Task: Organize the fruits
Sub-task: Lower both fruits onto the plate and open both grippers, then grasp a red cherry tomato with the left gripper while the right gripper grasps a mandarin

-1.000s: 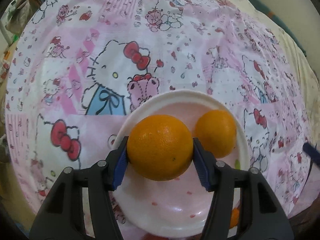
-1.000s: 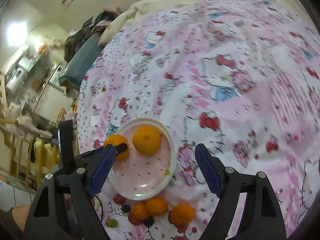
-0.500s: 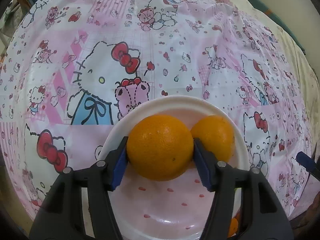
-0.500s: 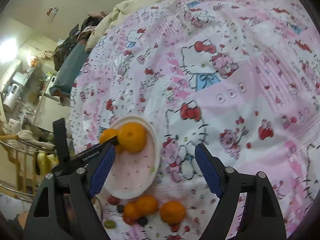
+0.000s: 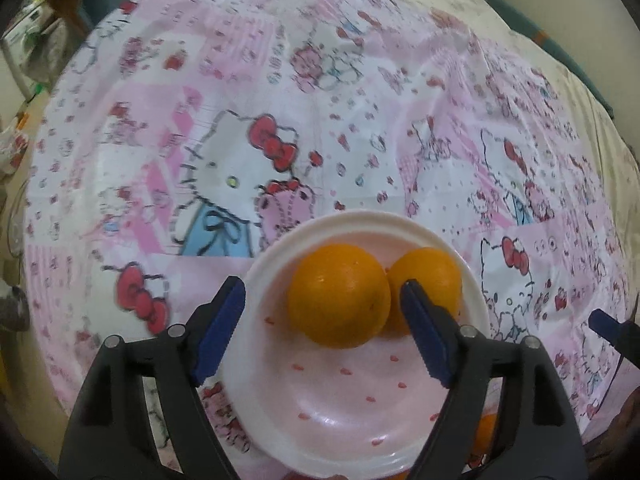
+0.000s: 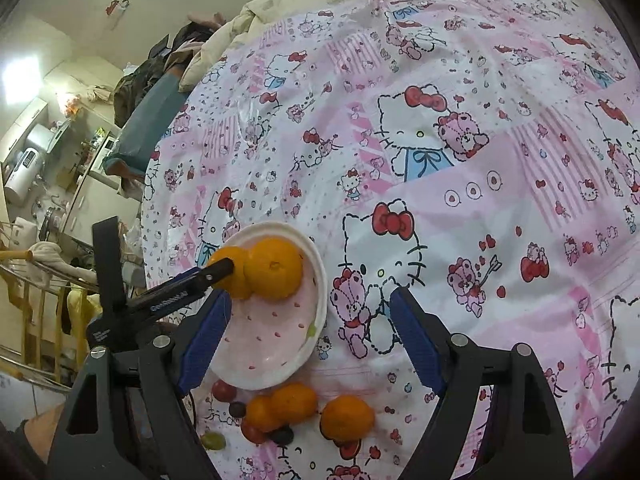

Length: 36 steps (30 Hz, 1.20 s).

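A white plate with small red marks (image 5: pixel 340 400) lies on the pink cartoon-cat cloth. Two oranges rest in it, touching each other. The bigger-looking one (image 5: pixel 336 296) sits between the blue pads of my left gripper (image 5: pixel 322 285), whose jaws are opening and stand clear of the fruit. The other orange (image 5: pixel 430 276) lies to its right, partly behind the right pad. In the right wrist view the plate (image 6: pixel 272 344) is at lower left, with my right gripper (image 6: pixel 312 297) open over its near edge and the cloth, holding nothing.
Loose oranges (image 6: pixel 294 402) (image 6: pixel 347 418) lie on the cloth just in front of the plate, with a red fruit (image 6: pixel 224 390), a dark one (image 6: pixel 238 409) and a green grape (image 6: pixel 212 440). Room clutter stands beyond the cloth's left edge.
My left gripper's jaws have spread and let go of the orange, which now lies in the plate against the other orange. The right wrist view has swung, moving the plate leftward in frame.
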Each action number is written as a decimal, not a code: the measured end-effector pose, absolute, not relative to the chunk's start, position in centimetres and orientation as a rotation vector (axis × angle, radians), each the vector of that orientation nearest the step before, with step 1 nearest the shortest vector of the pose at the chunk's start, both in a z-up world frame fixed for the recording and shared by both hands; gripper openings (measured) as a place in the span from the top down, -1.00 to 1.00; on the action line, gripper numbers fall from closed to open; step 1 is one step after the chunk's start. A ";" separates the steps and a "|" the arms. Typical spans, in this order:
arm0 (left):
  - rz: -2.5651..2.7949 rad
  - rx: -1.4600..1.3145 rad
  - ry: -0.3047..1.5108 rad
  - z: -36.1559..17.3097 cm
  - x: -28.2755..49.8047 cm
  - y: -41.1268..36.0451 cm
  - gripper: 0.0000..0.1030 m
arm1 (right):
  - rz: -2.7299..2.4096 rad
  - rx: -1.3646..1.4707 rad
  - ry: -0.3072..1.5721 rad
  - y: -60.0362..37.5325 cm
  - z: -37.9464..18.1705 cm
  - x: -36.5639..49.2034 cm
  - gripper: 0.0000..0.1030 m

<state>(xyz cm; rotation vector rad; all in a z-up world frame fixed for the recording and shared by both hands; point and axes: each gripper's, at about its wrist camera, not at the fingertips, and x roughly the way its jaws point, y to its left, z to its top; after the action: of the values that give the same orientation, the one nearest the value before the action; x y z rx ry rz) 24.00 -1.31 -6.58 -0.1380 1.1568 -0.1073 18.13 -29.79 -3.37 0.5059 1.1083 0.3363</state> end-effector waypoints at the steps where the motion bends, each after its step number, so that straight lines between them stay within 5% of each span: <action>1: -0.099 -0.140 1.148 -6.2 23.6 -1.1 -0.50 | 0.337 0.501 1.104 -29.8 -3.2 18.1 -0.63; 17: -0.057 -0.142 1.060 0.9 15.0 0.8 -0.50 | 0.358 0.457 1.062 -29.9 -0.5 15.9 -0.63; 36: -0.038 -0.251 1.178 -3.7 10.6 1.9 -0.49 | 0.367 0.345 1.158 -27.2 -3.3 10.5 -0.63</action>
<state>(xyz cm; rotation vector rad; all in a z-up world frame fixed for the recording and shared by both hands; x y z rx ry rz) 10.60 1.87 -3.69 -0.2511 1.1776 -0.0375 10.49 -27.20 -3.34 0.3452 1.1583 0.3673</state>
